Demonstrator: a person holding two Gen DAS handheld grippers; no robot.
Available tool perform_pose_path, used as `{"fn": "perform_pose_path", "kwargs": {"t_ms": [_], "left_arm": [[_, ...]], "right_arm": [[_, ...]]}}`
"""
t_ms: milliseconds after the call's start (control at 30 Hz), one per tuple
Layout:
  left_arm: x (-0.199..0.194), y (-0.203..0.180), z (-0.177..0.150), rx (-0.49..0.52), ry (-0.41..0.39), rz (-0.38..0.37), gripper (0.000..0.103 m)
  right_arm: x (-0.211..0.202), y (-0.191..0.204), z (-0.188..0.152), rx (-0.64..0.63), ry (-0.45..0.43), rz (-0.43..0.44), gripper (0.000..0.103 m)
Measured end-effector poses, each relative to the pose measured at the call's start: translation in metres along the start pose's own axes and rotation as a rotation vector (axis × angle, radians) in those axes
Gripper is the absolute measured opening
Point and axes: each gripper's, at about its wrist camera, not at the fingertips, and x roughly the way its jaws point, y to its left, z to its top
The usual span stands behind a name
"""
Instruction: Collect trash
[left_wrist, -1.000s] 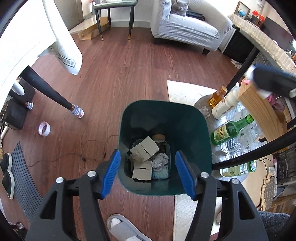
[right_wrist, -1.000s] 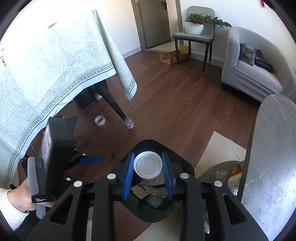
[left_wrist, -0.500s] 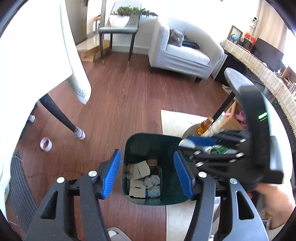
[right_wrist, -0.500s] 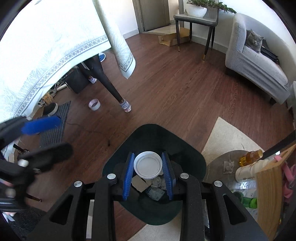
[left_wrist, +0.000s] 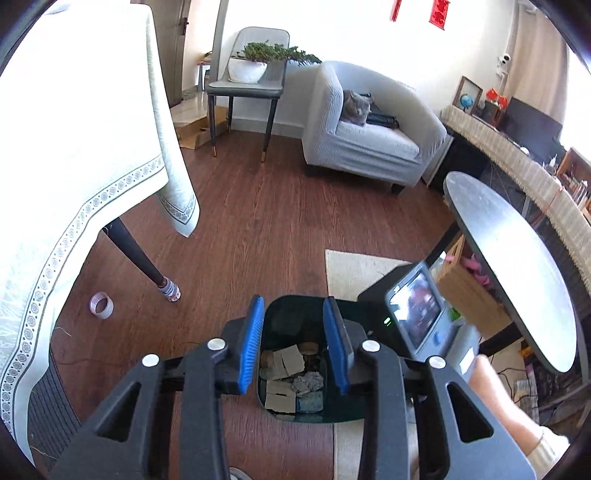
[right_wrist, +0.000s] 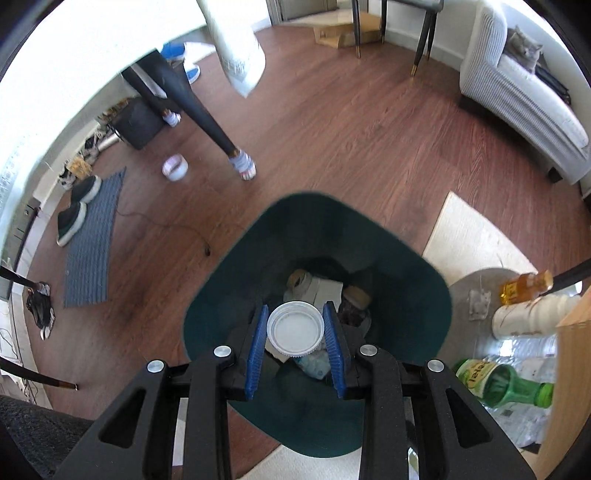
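White ribbed round lid (right_wrist: 294, 328), flat face toward camera, no long axis; clamped in right tongs (right_wrist: 295, 343) above green bin (right_wrist: 413, 295). Left tongs (left_wrist: 294, 347) empty, just been closing

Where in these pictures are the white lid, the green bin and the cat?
white lid (right_wrist: 294, 327), right wrist view, on its flat centre.
green bin (right_wrist: 325, 225), right wrist view, on its far inner wall.
cat (left_wrist: 355, 107), left wrist view, on its body.

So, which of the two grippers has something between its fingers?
The right gripper: its fingers clamp a white round lid above the green bin. The left gripper is empty.
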Motion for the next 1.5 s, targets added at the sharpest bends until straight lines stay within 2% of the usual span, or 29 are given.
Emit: {"fn": "perform_pose_path", "kwargs": {"t_ms": [100,267,467,600,767,1067,1167,1300,1500], "left_arm": [[-0.006,0.002,0.003,-0.021,-0.016,-0.012,0.033],[-0.017,0.001,0.006,-0.025,-0.041,-0.027,0.033],[-0.025,-0.009,0.008,0.010,-0.066,-0.014,0.033],[-0.033,-0.014,0.013,-0.002,-0.090,-0.034,0.035],[-0.044,-0.029,0.017,0.034,-0.129,-0.015,0.039],[-0.063,-0.060,0.029,0.094,-0.192,0.015,0.044],[-0.066,-0.067,0.033,0.079,-0.198,-0.001,0.045],[-0.072,-0.082,0.037,0.095,-0.230,0.005,0.054],[-0.072,-0.103,0.041,0.115,-0.254,0.014,0.062]], "right_arm": [[0.017,0.002,-0.006,-0.001,0.056,-0.009,0.031],[0.036,0.002,-0.017,-0.005,0.136,-0.032,0.044],[0.035,0.004,-0.023,-0.036,0.146,-0.055,0.046],[0.029,0.008,-0.025,-0.073,0.148,-0.050,0.046],[-0.002,0.015,-0.022,-0.096,0.069,-0.039,0.046],[-0.096,0.014,-0.010,-0.093,-0.162,-0.006,0.038],[-0.124,0.007,-0.011,-0.090,-0.218,-0.004,0.038],[-0.154,-0.006,-0.017,-0.066,-0.284,-0.009,0.038],[-0.196,-0.038,-0.036,-0.016,-0.401,-0.038,0.038]]}}
